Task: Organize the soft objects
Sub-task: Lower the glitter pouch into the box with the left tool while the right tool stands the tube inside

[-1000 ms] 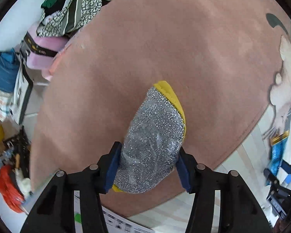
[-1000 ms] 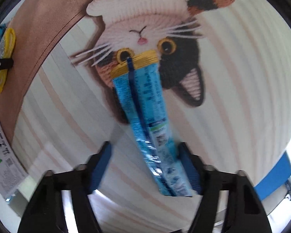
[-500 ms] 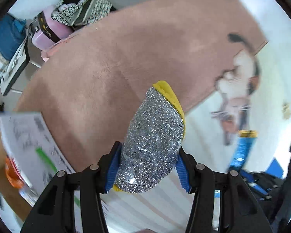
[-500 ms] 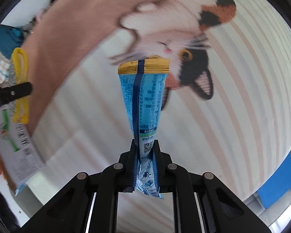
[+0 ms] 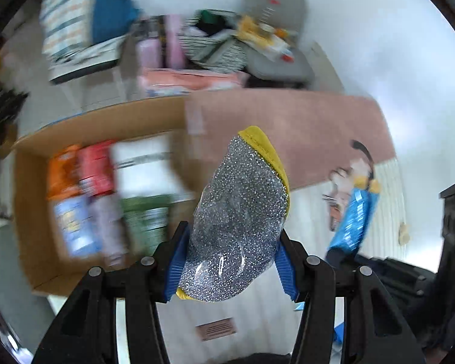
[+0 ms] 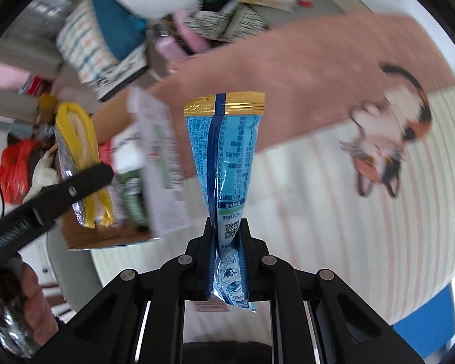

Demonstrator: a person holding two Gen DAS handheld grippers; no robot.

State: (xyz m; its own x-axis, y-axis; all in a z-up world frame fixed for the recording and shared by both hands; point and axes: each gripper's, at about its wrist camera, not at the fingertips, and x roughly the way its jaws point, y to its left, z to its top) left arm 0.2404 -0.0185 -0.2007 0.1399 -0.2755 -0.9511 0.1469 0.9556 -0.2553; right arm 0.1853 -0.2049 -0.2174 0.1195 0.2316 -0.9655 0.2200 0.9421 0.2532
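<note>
Between the blue pads of the left gripper (image 5: 230, 268): a glittery silver scouring pad with a yellow sponge backing (image 5: 239, 212), wrapped in clear film, clamped at its lower end and sticking out ahead of the fingers. Pinched flat in the fully closed right gripper (image 6: 227, 254): a long blue foil sachet with a gold sealed top (image 6: 226, 151), held near its bottom seam, its free end pointing away from the jaws. Ahead and to the left of both grippers: an open brown cardboard box (image 5: 30, 212) already lined with upright packets in orange, red, blue and green, blurred. Beneath and to the right: a pink-and-cream striped rug with a calico cat picture (image 6: 388, 151).

Probable step: carrying both items across to the box. Best done by keeping each grip firm but not tighter; the pad compresses easily and the film is slippery, while the thin sachet may swing or twist from its narrow hold. Worth slowing before reaching the box rim, lowering one item at a time into a free gap beside the standing packets, tip first, and releasing only once it rests on something. Sensible to keep the two grippers apart over the box, since the left one sits just left of the sachet in the right wrist view.
</note>
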